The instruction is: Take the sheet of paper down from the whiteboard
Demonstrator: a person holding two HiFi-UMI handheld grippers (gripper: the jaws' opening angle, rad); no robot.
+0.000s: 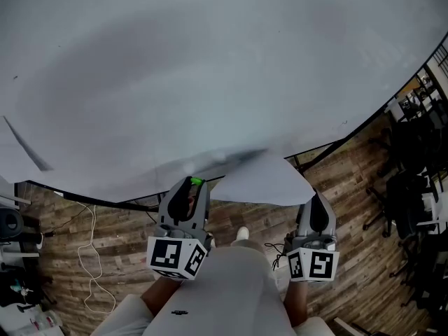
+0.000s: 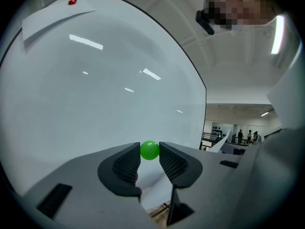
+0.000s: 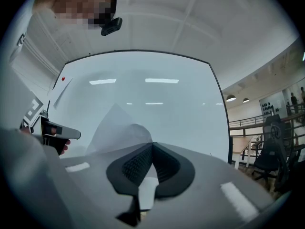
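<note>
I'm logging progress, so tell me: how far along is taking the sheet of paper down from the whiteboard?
Done: the left gripper holds the green magnet ball in its fingers, and the sheet curls away from the whiteboard. In hand: the right gripper is shut on the sheet's edge. Left: pulling the sheet clear; whether its top touches the board is unclear.

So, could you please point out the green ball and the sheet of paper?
green ball (image 2: 149,150): left gripper view, its round front.
sheet of paper (image 1: 262,182): head view, middle of its face.
</note>
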